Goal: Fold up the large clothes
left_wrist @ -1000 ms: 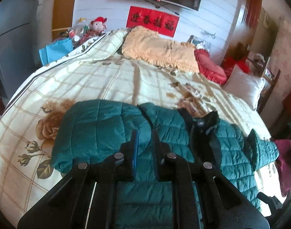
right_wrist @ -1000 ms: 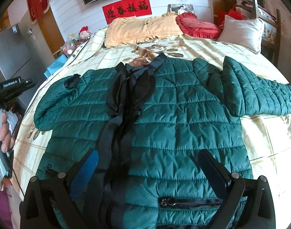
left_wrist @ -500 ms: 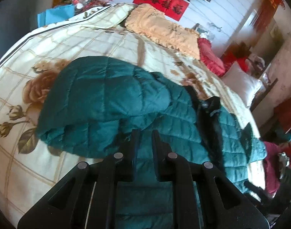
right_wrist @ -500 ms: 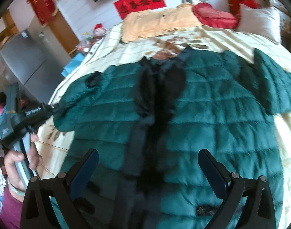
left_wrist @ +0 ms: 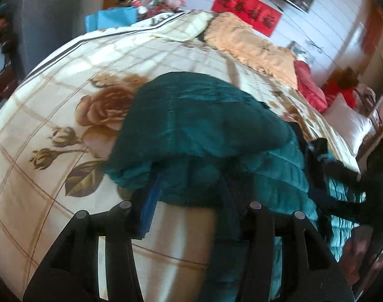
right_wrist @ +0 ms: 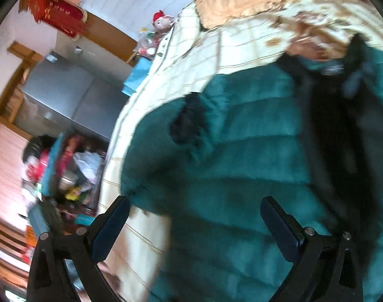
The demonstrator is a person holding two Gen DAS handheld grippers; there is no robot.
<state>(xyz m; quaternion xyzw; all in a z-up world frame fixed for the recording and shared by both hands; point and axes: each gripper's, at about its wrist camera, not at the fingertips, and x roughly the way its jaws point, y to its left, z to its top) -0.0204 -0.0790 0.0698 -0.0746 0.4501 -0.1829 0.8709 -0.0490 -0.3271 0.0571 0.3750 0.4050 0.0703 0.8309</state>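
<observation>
1 large teal quilted jacket (left_wrist: 216, 136) lies spread on the floral bedspread (left_wrist: 65, 105), its long axis running from the hem near the foot of the bed up to the black collar (right_wrist: 337, 70), which points toward the yellow fringed blanket (left_wrist: 251, 42) at the head. 1 sleeve is folded in over the body, its dark cuff (right_wrist: 188, 123) lying on the chest in the right wrist view.

The left gripper (left_wrist: 191, 188) has just been opening: its 2 fingers stand parted, with the folded edge of the jacket bulging between them, though blur hides whether the pads still press on the fabric. The right gripper (right_wrist: 199, 224) hangs over the jacket's side edge with its fingers spread wide, nothing between them.

Both views are smeared by motion. The jacket's far sleeve and lower hem are cut off by the frame, and the quilting lines blur out. A red banner (left_wrist: 246, 12) hangs on the wall.
</observation>
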